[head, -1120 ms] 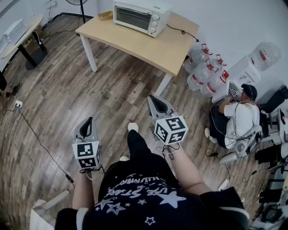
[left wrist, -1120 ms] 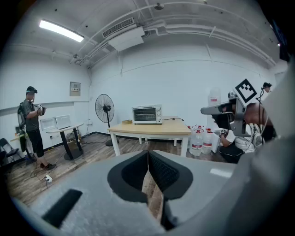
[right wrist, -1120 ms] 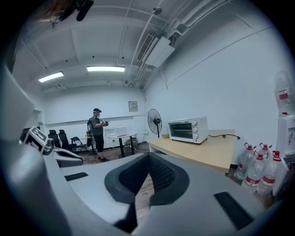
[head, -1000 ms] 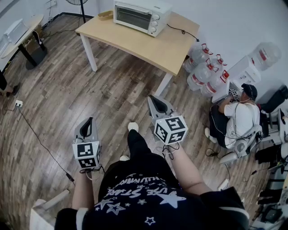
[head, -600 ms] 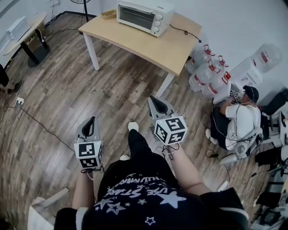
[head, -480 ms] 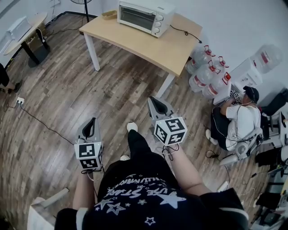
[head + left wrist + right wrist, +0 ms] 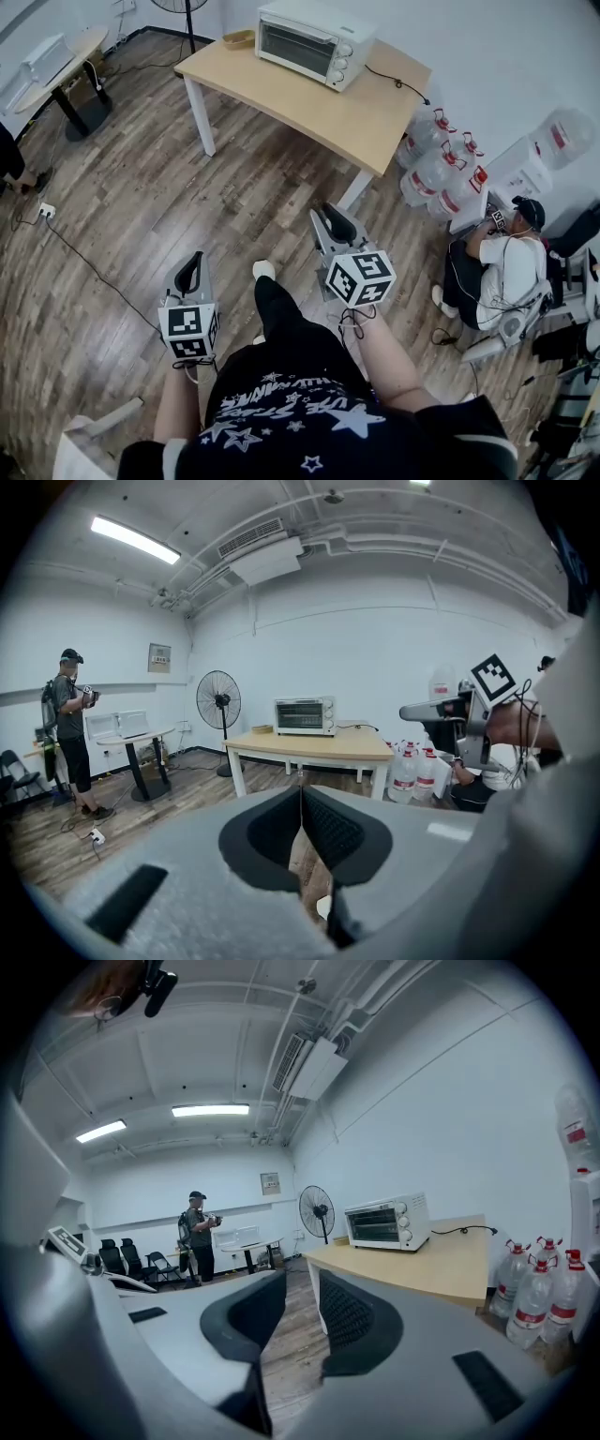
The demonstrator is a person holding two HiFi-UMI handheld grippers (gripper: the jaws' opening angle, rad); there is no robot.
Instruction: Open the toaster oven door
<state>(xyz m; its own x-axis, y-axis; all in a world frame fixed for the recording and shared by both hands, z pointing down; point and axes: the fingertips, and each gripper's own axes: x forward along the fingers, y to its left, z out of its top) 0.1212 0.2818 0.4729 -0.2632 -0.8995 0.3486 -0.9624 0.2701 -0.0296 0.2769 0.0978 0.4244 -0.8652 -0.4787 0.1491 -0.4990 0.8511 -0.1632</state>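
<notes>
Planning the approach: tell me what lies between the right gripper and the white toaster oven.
The head view shows only brown wooden floor, then bare top of the light wooden table. The right gripper has just been opening its jaws, empty.

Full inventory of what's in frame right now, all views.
toaster oven: 1, white, far end of the table
table: 1, light wood top, white legs, ahead
shallow dish: 1, tan, on the table left of the oven
water jugs: several, clear with red caps, on the floor right of the table
fan: 1, black, behind the table
side table: 1, pale top, black base, far left
seated person: 1, white shirt, floor at right
standing person: 1, dark clothes, by side table
left gripper: 1, grey, jaws together, empty
right gripper: 1, grey, jaws just been opening, nothing between
</notes>
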